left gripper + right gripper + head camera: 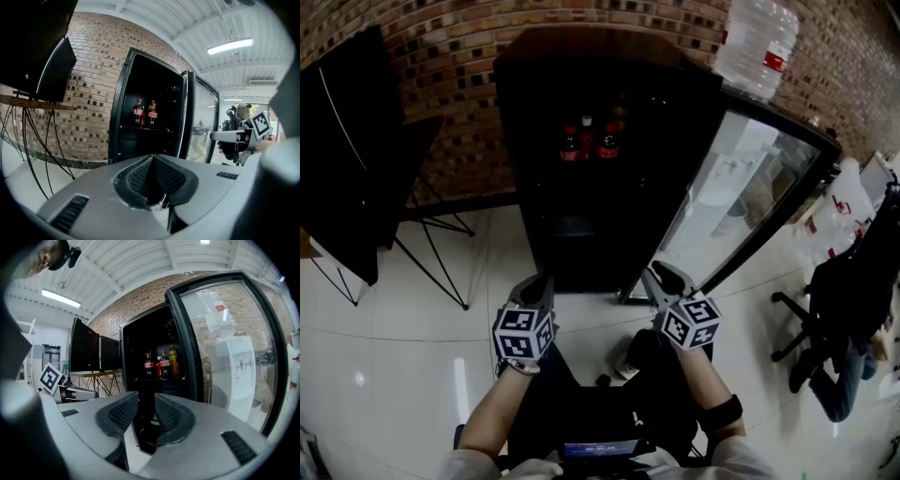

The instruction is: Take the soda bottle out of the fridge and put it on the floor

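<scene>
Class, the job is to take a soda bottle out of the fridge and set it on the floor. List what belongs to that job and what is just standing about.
Job: soda bottles, fridge, its open door, floor, left gripper, right gripper.

Standing about: water jug, water dispenser, black screen.

Indoor workspace of the office or lab kind: brick wall (450, 56), glossy white tiled floor (412, 347), tube light (229, 45) on a ribbed ceiling, black screens on stands (347, 159), glass-door drinks fridge (581, 56), water dispenser (234, 376), office chair (792, 328).
</scene>
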`<state>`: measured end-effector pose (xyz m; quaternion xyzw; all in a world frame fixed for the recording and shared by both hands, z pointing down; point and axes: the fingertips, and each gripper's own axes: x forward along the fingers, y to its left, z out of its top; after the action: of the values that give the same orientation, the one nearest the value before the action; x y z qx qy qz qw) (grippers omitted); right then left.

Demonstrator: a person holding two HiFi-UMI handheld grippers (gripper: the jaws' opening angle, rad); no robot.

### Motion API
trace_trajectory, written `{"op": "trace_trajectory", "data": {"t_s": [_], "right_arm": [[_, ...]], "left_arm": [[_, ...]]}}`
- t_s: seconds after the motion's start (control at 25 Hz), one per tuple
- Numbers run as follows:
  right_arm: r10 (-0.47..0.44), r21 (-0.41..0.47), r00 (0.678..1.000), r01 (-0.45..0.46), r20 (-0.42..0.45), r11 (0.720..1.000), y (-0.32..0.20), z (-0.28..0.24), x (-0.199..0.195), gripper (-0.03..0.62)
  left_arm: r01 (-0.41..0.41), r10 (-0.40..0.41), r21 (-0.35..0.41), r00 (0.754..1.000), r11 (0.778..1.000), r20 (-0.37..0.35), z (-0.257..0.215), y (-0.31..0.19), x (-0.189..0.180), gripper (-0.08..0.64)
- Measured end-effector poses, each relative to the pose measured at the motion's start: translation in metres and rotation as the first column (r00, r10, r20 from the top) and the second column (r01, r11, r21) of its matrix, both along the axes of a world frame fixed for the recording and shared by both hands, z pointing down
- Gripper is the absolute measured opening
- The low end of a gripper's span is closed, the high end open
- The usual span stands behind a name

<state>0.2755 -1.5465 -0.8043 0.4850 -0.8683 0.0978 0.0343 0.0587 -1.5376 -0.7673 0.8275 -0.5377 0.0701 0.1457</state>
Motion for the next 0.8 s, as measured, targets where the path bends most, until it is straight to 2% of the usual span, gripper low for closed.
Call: {"op": "trace_trajectory", "data": {"t_s": [0.12, 0.36, 0.56, 0.8], "right_arm": [[-0.031, 0.05, 0.998, 0.034, -0.061, 0.998, -0.028, -0.023, -0.022, 0.195], [-0.02, 0.133, 0.995, 0.033, -0.098, 0.991, -0.095, -0.078, -0.052, 0.21], [0.024, 0.13, 0.994, -0.01, -0.108, 0.992, -0.174, -0.105, -0.07, 0.259], [0.121, 0.11, 0.983, -0.107, -0.137, 0.988, -0.272, -0.12, -0.075, 0.275]], "left_arm": [[-0.008, 0.008, -0.001, 1.0, 1.0, -0.002, -0.001, 0.001, -0.002, 0.002], [-0.014, 0.014, -0.006, 1.0, 1.0, -0.003, 0.0, 0.0, -0.003, 0.002], [-0.026, 0.026, -0.009, 0.999, 1.0, -0.018, -0.001, 0.003, -0.002, 0.002], [-0.043, 0.043, -0.007, 0.999, 0.999, -0.024, -0.001, 0.004, 0.003, 0.002]]}}
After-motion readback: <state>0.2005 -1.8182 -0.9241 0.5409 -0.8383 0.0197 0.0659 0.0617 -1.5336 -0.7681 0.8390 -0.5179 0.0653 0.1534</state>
